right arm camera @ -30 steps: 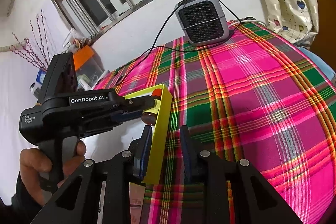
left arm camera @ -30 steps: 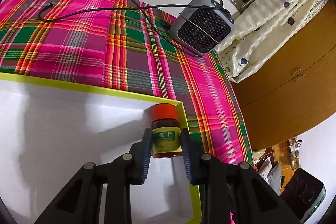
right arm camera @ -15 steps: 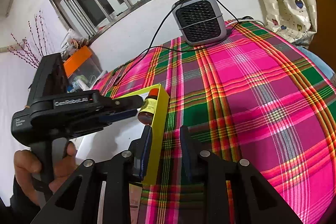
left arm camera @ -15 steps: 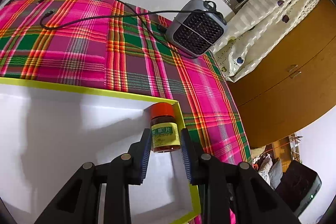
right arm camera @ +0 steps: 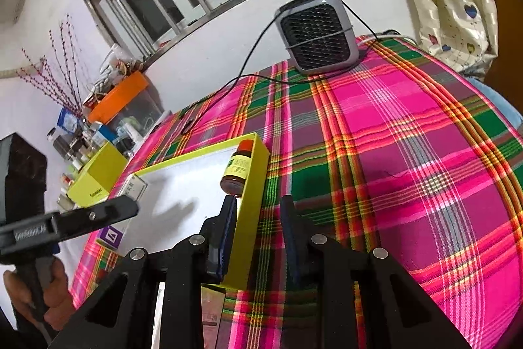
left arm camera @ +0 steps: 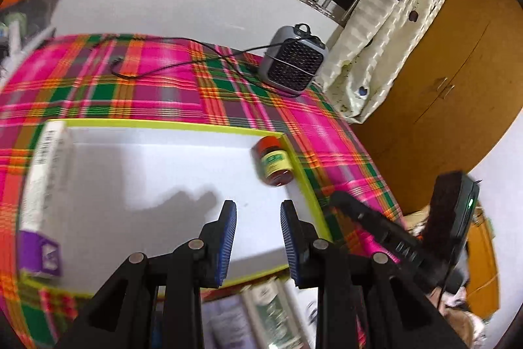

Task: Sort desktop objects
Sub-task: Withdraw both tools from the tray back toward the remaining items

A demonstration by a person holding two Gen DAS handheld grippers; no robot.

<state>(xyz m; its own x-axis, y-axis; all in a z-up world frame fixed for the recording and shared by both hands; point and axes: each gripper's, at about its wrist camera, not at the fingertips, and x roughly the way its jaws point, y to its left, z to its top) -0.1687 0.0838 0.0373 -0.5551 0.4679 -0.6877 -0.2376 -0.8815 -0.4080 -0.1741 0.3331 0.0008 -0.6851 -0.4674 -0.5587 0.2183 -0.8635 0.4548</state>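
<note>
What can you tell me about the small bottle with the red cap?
The small bottle has amber brown sides that look like glass or plastic, a red cap and a yellow-green label with print too small to read. It lies on its side in the far right corner of the yellow-rimmed tray, cap toward the far wall and close beside the right wall. No gripper touches it.

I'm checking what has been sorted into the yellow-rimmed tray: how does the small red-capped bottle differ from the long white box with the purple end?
The red-capped bottle is small, round and brown with a yellow-green label; the long white box is flat-sided, much longer, with a barcode and a purple end. The bottle lies in the tray's corner nearest the fan heater; the box lies along the opposite side. Both lie on their sides inside the tray, untouched.
</note>
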